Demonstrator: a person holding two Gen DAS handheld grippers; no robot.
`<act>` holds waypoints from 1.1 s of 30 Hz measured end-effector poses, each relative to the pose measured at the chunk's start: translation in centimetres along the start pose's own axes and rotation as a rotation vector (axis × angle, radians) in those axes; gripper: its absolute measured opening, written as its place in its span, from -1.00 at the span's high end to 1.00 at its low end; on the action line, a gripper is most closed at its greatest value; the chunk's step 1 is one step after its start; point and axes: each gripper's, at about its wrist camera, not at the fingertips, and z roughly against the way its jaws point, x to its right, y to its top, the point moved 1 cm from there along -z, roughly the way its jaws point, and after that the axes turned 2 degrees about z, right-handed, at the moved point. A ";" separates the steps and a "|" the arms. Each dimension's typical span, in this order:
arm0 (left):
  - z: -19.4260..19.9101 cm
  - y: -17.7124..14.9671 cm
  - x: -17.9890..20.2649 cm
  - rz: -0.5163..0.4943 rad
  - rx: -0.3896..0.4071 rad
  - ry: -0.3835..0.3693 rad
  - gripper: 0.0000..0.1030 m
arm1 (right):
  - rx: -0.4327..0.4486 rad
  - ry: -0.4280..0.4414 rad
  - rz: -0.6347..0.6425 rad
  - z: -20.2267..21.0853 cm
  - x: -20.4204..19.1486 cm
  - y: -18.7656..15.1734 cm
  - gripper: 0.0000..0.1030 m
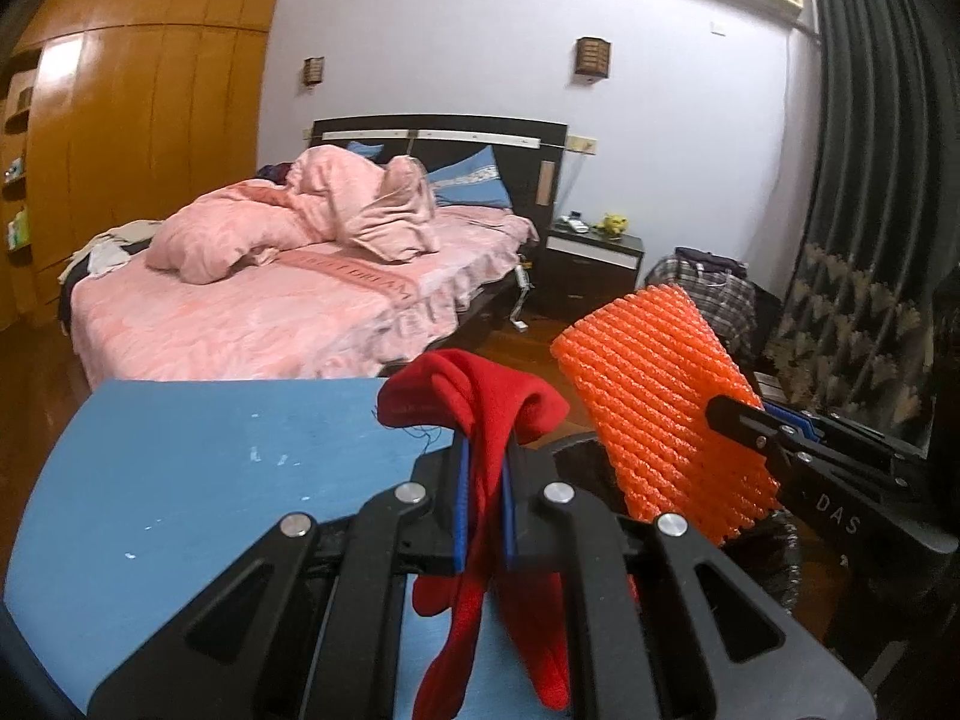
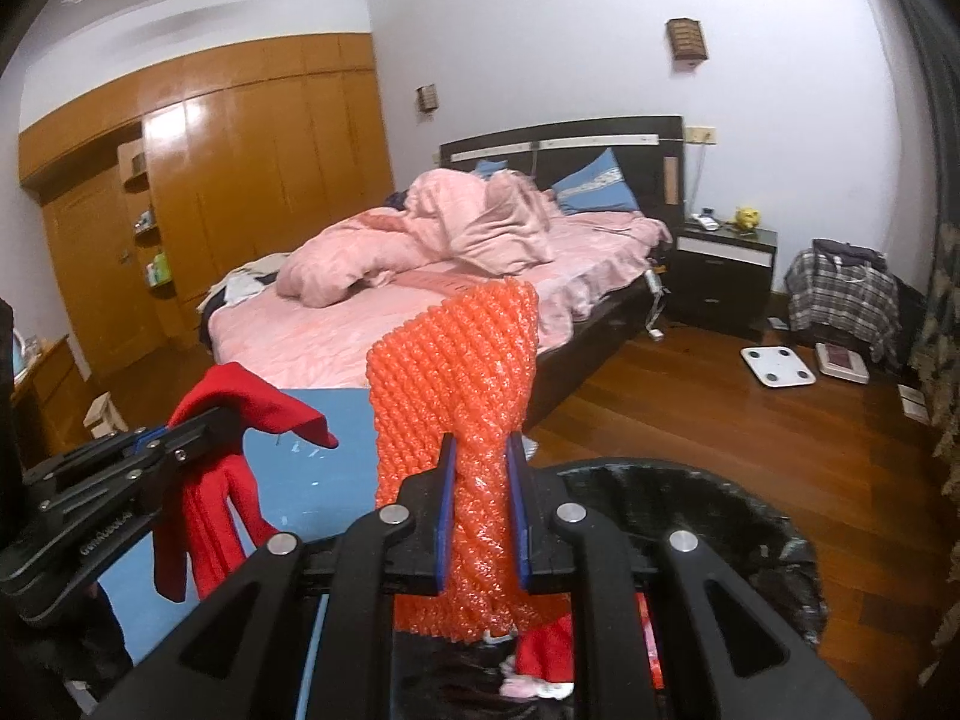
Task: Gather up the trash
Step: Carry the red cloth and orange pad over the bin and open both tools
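We see the left tongs (image 1: 483,498) clamped on a red glove (image 1: 480,414) above the blue tabletop (image 1: 198,474), and the right tongs (image 2: 483,510) gripping an orange foam net (image 2: 456,372) over the black-lined bin (image 2: 720,516)

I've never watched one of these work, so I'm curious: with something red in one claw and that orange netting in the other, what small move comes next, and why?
Probably the right gripper opens to drop the orange foam net. It hangs above the black-lined bin, where some trash already lies. The left gripper, shut on the red glove, is over the blue table, so it would likely follow.
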 end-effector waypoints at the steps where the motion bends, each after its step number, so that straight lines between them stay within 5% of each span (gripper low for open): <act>1: -0.1 0.0 0.3 -0.002 -0.001 -0.007 0.85 | 0.003 -0.011 -0.004 0.2 0.6 0.0 0.70; 18: -4.6 0.4 7.6 -0.081 -0.031 -0.149 0.85 | 0.004 -0.149 -0.062 1.6 9.0 -0.6 0.70; 33: -10.6 -2.1 11.7 -0.142 -0.137 -0.237 0.84 | -0.063 -0.219 -0.105 -0.4 14.3 -3.2 0.70</act>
